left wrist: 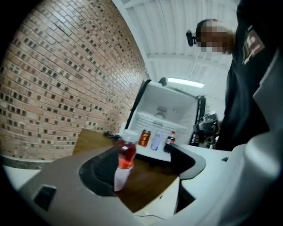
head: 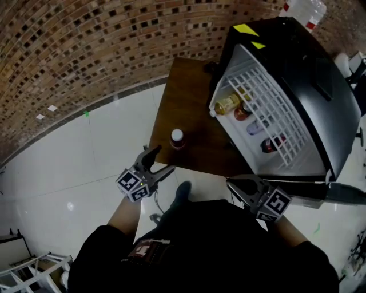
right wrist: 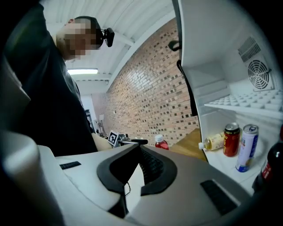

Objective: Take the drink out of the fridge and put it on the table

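Observation:
A small bottle of red drink [head: 177, 138] with a white cap stands upright on the brown table [head: 183, 97], near its front edge. My left gripper [head: 163, 159] is open just short of it. In the left gripper view the bottle [left wrist: 126, 154] shows between the spread jaws, with no pad touching it. My right gripper [head: 233, 184] is shut and empty in front of the open fridge [head: 309, 86]. From the right gripper [right wrist: 138, 148] the bottle [right wrist: 161, 142] shows beyond the tips.
Inside the fridge are a yellow bottle [right wrist: 215, 141], a red can [right wrist: 231, 140], a pale can [right wrist: 246, 148] and a dark bottle [right wrist: 269, 170]. A large water bottle [head: 303, 11] stands on top of the fridge. A brick wall [head: 86, 51] runs behind the table.

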The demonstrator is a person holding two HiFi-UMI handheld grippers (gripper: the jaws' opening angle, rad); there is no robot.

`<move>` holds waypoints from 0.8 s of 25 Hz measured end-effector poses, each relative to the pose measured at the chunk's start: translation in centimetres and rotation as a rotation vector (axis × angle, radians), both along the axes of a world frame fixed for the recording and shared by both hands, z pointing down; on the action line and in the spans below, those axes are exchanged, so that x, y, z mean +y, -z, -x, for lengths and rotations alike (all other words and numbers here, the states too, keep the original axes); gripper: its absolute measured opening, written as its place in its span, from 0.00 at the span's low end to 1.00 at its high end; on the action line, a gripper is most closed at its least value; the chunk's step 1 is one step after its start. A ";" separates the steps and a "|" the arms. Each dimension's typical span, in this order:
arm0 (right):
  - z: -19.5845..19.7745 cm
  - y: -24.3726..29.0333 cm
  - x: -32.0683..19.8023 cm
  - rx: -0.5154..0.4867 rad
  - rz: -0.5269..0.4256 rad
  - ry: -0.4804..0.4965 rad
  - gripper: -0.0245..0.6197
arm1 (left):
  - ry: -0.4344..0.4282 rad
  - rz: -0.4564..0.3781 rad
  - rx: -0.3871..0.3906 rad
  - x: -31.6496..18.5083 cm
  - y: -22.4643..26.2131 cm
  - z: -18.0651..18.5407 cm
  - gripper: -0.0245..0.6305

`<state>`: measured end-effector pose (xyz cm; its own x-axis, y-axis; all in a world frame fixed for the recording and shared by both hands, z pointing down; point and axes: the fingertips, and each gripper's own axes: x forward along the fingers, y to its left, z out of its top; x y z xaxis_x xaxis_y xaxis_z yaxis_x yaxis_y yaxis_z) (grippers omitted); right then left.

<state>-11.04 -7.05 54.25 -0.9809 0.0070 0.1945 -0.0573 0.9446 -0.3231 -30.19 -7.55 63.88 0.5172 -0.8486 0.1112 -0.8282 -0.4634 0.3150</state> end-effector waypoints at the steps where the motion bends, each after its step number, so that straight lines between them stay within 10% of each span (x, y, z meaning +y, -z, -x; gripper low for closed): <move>1: -0.9 1.5 0.5 -0.031 -0.002 0.008 0.06 | -0.053 -0.014 0.041 1.3 1.9 -2.0 0.56; 9: -14.8 13.5 0.6 -0.195 -0.148 -0.017 0.06 | -0.442 -0.183 0.287 1.1 17.7 -23.6 0.23; 13: -21.8 14.6 0.5 -0.164 -0.194 -0.227 0.06 | -0.521 -0.205 0.220 0.5 21.2 -29.0 0.04; 20: -33.7 13.6 -1.7 -0.160 -0.164 -0.624 0.05 | -0.595 -0.107 0.012 -1.3 20.6 -35.6 0.04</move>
